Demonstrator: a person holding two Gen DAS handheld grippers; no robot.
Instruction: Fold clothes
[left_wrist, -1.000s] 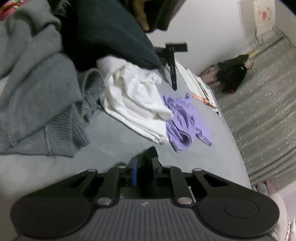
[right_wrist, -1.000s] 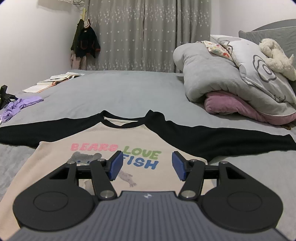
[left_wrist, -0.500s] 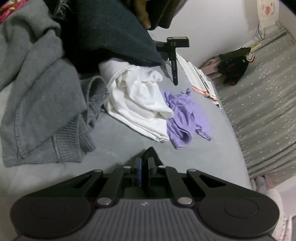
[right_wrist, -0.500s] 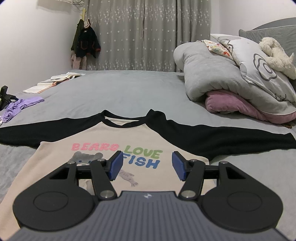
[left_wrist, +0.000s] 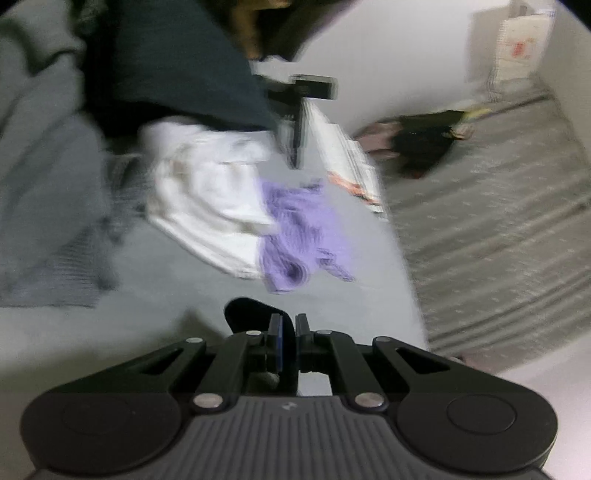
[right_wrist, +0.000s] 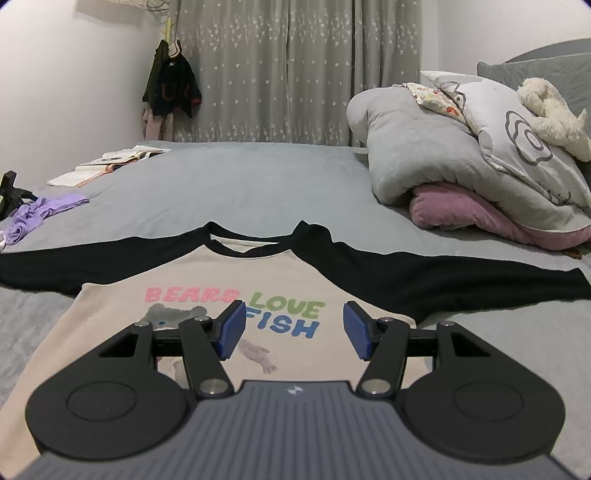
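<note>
Lying flat on the grey bed (right_wrist: 258, 192), the cream T-shirt (right_wrist: 122, 332) with black sleeves is spread face up, its collar pointing away from the right wrist camera and the print "BEARS LOVE FISH" readable across the chest. The right tool (right_wrist: 293, 330) hangs low over the shirt's front with its blue pads spread wide apart and nothing between them. One black sleeve runs out to the left edge of that view, the other to the right.

In the blurred left wrist view, the left tool (left_wrist: 287, 341) has its fingers pressed together on a tip of black fabric (left_wrist: 245, 314), which looks like the end of the shirt's sleeve, though the blur leaves that uncertain. Beyond it on the bed lie a crumpled white garment (left_wrist: 207, 199) and, touching it, a purple garment (left_wrist: 295, 229). A grey knitted sweater (left_wrist: 48, 192) lies to the left, and a dark garment (left_wrist: 177, 62) sits behind the white one.

Farther off in the right wrist view, an open book (right_wrist: 110, 164) rests near the bed's far left edge, and a rolled grey duvet (right_wrist: 424, 155) lies over a pink blanket (right_wrist: 461, 214) on the right, with a plush toy (right_wrist: 550, 110) on top.
</note>
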